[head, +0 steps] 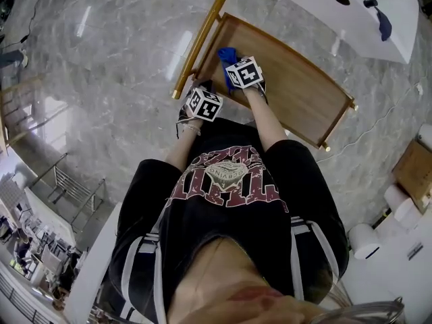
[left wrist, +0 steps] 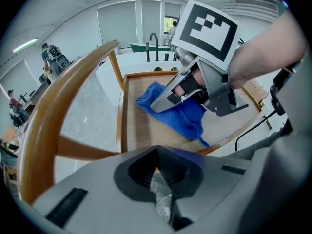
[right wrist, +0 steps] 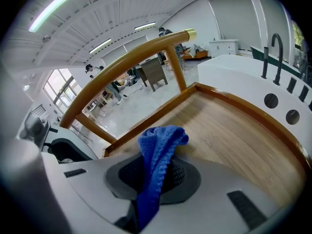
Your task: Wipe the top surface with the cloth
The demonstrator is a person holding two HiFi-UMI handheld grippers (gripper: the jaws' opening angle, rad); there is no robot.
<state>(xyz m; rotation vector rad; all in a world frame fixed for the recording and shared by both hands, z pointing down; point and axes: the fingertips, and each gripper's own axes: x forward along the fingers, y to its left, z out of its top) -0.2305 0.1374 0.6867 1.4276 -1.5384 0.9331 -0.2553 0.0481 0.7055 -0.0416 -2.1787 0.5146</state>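
Observation:
The wooden top [head: 297,93] is a rimmed tray surface [right wrist: 234,135] with a wooden bar handle [head: 199,39] at its left end. My right gripper [head: 236,69] is over the tray's left part, shut on a blue cloth [head: 227,54]. In the right gripper view the cloth [right wrist: 158,145] sticks up from the jaws [right wrist: 153,179] over the wood. The left gripper view shows the right gripper [left wrist: 163,101] pressing the cloth [left wrist: 187,116] onto the tray [left wrist: 141,130]. My left gripper [head: 196,93] hovers beside the handle [left wrist: 58,96], its jaws [left wrist: 158,179] shut and empty.
A white counter [head: 351,5] with a black tap [right wrist: 273,43] and holes stands beyond the tray. A cable [head: 385,123] runs over the marble floor to the right. White rolls [head: 368,238] and a box sit at the far right. People stand far off.

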